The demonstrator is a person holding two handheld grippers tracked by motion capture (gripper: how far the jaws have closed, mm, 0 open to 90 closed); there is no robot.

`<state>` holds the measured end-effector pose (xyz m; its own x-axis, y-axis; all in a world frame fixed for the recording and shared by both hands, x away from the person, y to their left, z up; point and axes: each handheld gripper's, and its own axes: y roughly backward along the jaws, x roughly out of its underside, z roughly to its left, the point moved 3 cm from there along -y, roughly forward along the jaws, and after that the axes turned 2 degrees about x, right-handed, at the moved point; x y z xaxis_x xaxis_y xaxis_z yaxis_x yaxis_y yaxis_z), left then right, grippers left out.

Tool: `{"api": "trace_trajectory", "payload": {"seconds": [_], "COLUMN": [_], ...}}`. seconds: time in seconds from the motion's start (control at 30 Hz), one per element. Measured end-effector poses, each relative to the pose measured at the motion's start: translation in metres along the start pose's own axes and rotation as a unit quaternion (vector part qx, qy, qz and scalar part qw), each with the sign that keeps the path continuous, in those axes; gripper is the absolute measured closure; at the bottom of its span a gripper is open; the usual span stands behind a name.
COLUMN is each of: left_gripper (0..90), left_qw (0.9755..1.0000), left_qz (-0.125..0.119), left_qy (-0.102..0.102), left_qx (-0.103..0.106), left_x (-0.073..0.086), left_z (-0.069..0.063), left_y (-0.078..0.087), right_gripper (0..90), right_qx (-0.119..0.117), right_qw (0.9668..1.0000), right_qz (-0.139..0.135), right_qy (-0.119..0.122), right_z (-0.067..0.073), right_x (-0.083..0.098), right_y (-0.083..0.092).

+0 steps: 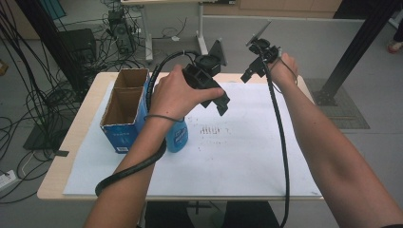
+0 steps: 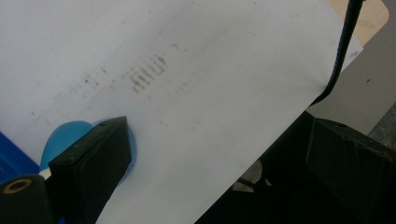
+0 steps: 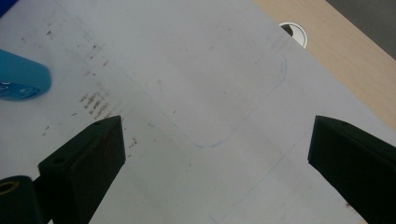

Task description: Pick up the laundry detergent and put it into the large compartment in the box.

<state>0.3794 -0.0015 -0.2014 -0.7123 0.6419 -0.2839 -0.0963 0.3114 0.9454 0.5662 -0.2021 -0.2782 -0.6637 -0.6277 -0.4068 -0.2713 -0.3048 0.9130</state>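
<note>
On my left, the blue bottle (image 1: 177, 135) lies on the white sheet (image 1: 247, 152) beside the cardboard box (image 1: 124, 107), just below my left tool (image 1: 216, 100), whose jaws are spread and empty. My right tool (image 1: 254, 71), also released, hovers well beyond, so left is nearer.

White print stands on the front face of the blue cardboard box (image 1: 119, 137) at the table's left side, too small and blurred to read. The blue bottle (image 1: 177, 135) beside the box carries a label with white lettering, also too blurred to make out. The white sheet (image 1: 237, 152) covering the table shows only smudged dark marks and faint pen lines, forming no legible words or numbers.
</note>
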Motion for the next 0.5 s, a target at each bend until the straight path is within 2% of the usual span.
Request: {"api": "trace_trajectory", "payload": {"seconds": [0.5], "left_gripper": [6.8], "left_qw": [1.0], "left_qz": [0.001], "left_qy": [0.001], "left_qx": [0.002], "left_x": [-0.0018], "left_z": [-0.0008], "left_y": [-0.0017], "right_gripper": [3.9], "right_qx": [-0.004], "right_qw": [1.0], "right_qz": [0.003], "right_qy": [-0.003], "right_z": [-0.0026], "right_x": [0.0005], "right_y": [-0.0056]}}
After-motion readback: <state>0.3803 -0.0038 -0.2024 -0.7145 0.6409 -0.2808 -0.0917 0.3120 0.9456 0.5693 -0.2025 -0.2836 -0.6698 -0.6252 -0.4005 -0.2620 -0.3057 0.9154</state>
